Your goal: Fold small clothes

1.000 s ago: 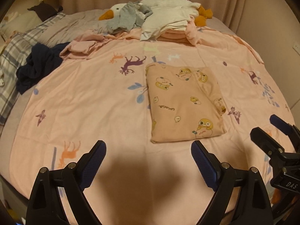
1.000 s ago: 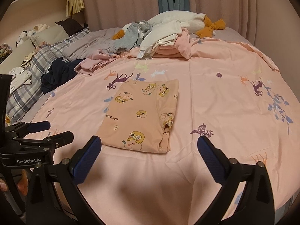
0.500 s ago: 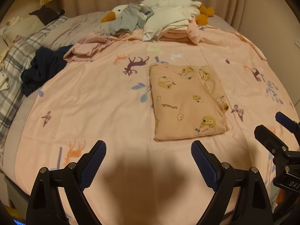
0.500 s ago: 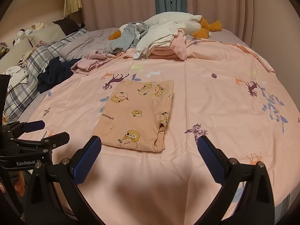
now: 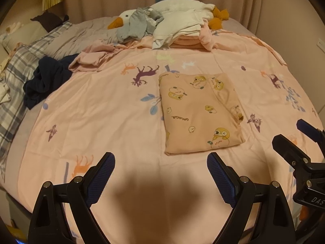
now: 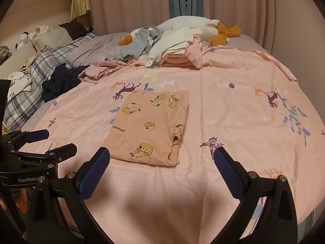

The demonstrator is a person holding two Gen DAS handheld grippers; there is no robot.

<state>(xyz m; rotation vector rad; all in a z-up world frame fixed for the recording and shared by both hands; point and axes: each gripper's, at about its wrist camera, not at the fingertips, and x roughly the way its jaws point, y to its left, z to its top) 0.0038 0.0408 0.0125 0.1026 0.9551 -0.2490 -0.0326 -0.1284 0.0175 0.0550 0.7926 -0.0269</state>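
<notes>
A small peach garment with yellow cartoon prints [image 5: 200, 111] lies folded into a flat rectangle on the pink bedsheet [image 5: 101, 111]; it also shows in the right wrist view [image 6: 150, 128]. My left gripper [image 5: 160, 174] is open and empty, held above the sheet short of the garment's near edge. My right gripper [image 6: 161, 166] is open and empty, also near of the garment. The right gripper shows at the right edge of the left wrist view [image 5: 300, 142], and the left gripper at the left edge of the right wrist view [image 6: 40, 144].
A pile of unfolded clothes [image 5: 178, 30] and a plush goose [image 5: 121, 19] lie at the far end of the bed. A dark navy garment [image 5: 46, 79] and a crumpled pink one [image 5: 93, 58] lie at the far left by plaid bedding [image 5: 16, 77].
Both grippers have drawn back and lifted slightly from the garment, which looks a little farther off. Both stay open; the garment has not moved.
</notes>
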